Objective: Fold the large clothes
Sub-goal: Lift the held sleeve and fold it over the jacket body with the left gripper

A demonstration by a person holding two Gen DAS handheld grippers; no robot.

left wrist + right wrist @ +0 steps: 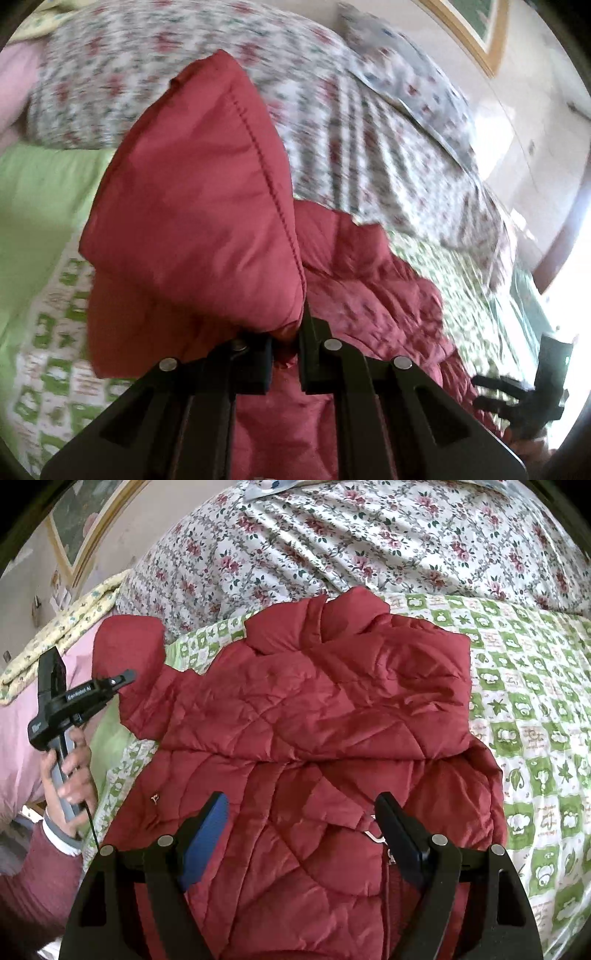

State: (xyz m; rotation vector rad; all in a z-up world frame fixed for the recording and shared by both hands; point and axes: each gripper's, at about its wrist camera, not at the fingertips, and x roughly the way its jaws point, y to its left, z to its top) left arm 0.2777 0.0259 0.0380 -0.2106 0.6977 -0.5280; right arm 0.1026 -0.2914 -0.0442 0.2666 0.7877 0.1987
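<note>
Right up front in the right wrist view: right gripper (301, 834) hanging over the lower part of a red quilted jacket (314, 716), jaws spread wide, blue pad on one finger, nothing pinched between them. Just fabric underneath, can't tell if the tips actually touch it. Small metal zipper pull (373, 836) poking out right beside the right-hand finger.

Off to the left side of that view, left gripper (125, 677) clamped tight on the jacket's sleeve (129, 646), lifted clear of the bed, with a hand (70, 771) wrapped round the grey handle and a maroon cuff below it. Same grab seen close in the left wrist view: left gripper (286, 354) squeezed on a puffy red fold standing up in front of the lens, stitch line running down it. Pretty blurry there.

Jacket spread flat-ish on a green-and-white checked sheet (524, 709), collar end pointing away.

Further back, a big floral duvet (369, 539) bunched up across the bed, pink bedding at the left edge, and a framed picture (70, 528) on the wall.
</note>
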